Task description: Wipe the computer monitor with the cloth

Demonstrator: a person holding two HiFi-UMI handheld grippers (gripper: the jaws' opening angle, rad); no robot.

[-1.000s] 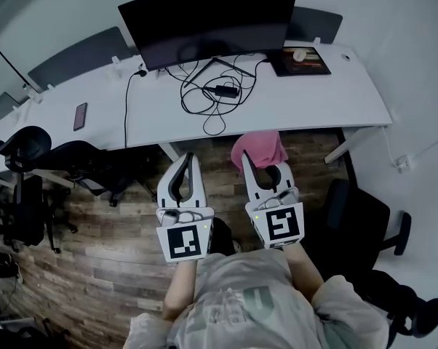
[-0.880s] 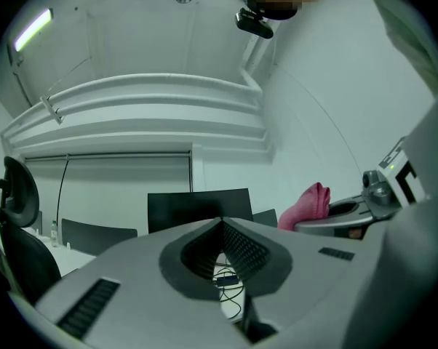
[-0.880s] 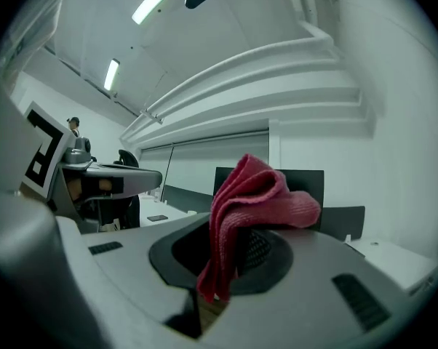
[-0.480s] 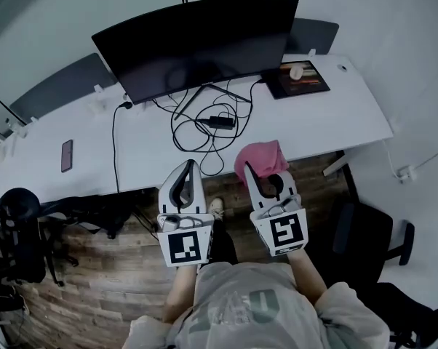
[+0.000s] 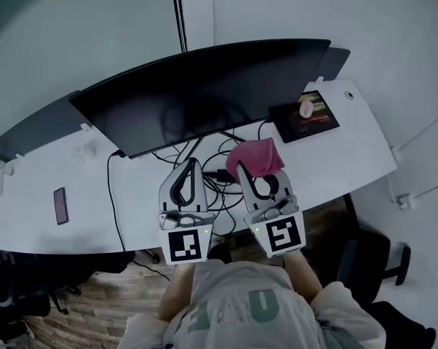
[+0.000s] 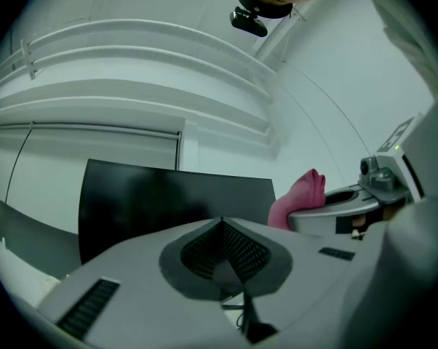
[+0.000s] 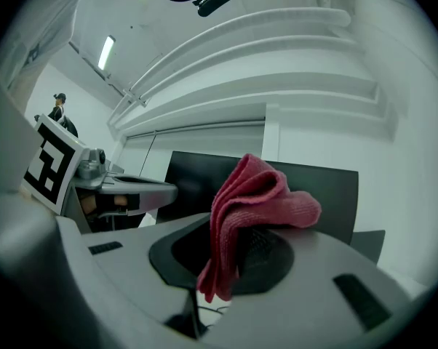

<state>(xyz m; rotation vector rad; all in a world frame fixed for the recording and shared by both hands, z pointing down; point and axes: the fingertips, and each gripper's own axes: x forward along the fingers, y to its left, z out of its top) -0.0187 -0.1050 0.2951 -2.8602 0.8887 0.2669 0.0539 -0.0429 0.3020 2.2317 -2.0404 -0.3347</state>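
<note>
Blocking the view: the crumpled pink cloth (image 5: 255, 158) covers the right gripper (image 5: 245, 174) jaw tips from the head view, and the wide curved black monitor (image 5: 204, 93) hides the desk strip behind it.
Hard to make out: a small pale object on the dark flat slab (image 5: 310, 115) at the desk's right end, possibly a cup.
Left gripper (image 5: 189, 167): held over the long white desk (image 5: 350, 158) and aimed at the monitor. Its jaws are pressed together with nothing between them.
Right gripper: beside the left one and apart from it, on the same heading. Its jaws are clamped on the cloth, which bunches above them while a corner hangs below.
Cloth position: just below the monitor's lower edge, right of the screen's middle.
Underneath: tangled black cables (image 5: 220, 167) lie on the desk under both grippers.
Open room: bare desk to either side, with a dark phone (image 5: 60, 205) well apart on the left. The desk's front edge runs under the marker cubes.
</note>
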